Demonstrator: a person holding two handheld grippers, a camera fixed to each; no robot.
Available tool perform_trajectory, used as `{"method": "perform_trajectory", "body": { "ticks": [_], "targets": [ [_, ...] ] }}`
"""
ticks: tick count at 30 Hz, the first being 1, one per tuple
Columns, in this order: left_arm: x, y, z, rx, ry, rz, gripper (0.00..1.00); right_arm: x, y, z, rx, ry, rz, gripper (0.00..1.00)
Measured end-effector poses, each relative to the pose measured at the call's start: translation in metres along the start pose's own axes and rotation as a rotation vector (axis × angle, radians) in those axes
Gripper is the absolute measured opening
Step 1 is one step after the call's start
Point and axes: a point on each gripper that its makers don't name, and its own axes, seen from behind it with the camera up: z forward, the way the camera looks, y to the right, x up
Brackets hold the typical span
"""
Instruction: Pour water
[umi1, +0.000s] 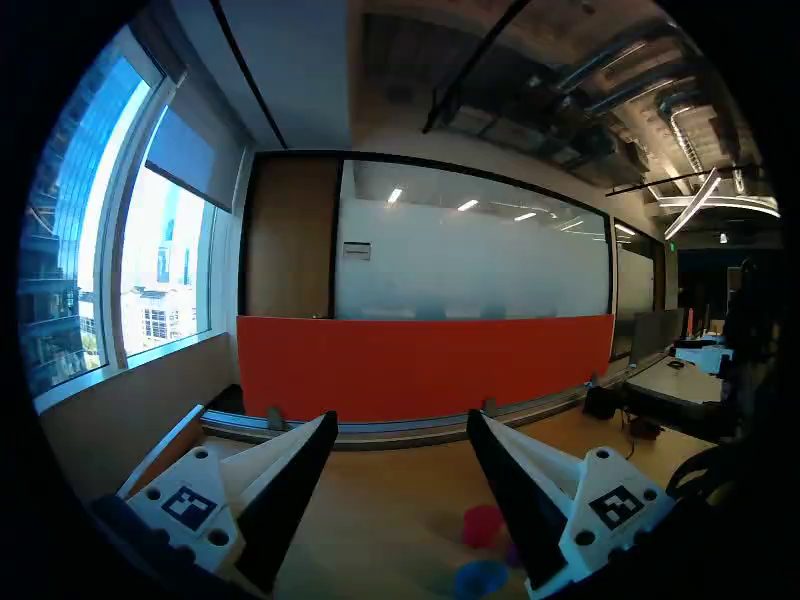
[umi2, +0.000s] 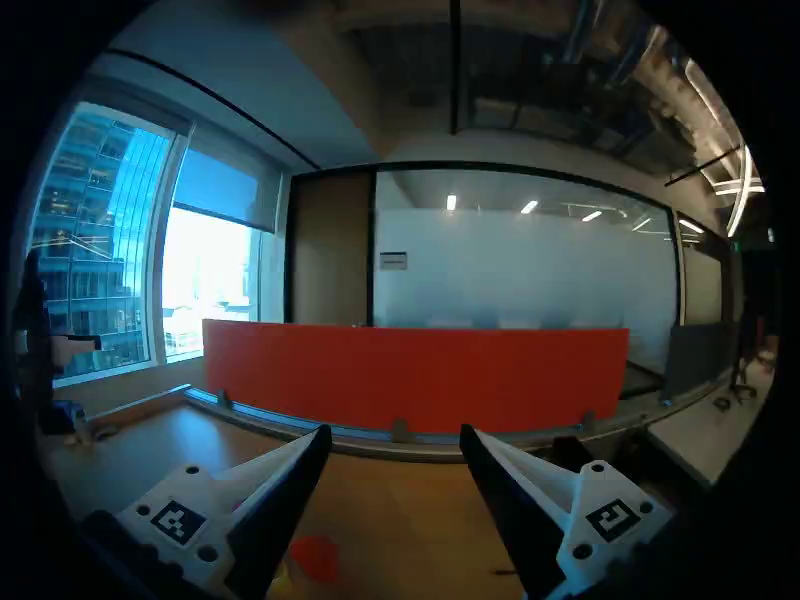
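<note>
In the left gripper view my left gripper (umi1: 400, 420) is open above a wooden desk (umi1: 390, 500), nothing between its fingers. Low between the fingers, near the right one, stand a pink cup (umi1: 482, 524) and a blue cup (umi1: 480, 578), both blurred. In the right gripper view my right gripper (umi2: 393, 432) is open too, held above the same desk (umi2: 400, 520). A red cup (umi2: 315, 557) sits on the desk beside the left finger, well below the fingertips.
An orange divider panel (umi1: 420, 365) runs along the desk's far edge, with a frosted glass wall behind it. Tall windows (umi1: 120, 270) stand at the left. Another desk (umi1: 680, 380) with dark items lies to the right.
</note>
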Motion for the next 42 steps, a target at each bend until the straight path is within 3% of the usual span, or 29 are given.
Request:
{"method": "perform_trajectory", "body": {
  "ticks": [12, 20, 23, 42],
  "targets": [
    [0.007, 0.027, 0.002, -0.160, 0.002, 0.003, 0.96, 0.007, -0.045, -0.005, 0.233, -0.002, 0.006, 0.99],
    [0.004, 0.059, -0.002, -0.308, -0.018, -0.016, 0.96, 0.017, -0.082, -0.014, 0.387, 0.015, -0.001, 0.99],
    [0.002, 0.066, -0.001, -0.345, -0.029, -0.030, 0.96, 0.018, -0.089, -0.014, 0.420, 0.012, 0.001, 0.99],
    [-0.039, 0.080, -0.003, -0.440, -0.101, 0.026, 0.96, -0.005, -0.124, -0.020, 0.571, -0.068, -0.075, 0.99]
  ]
}}
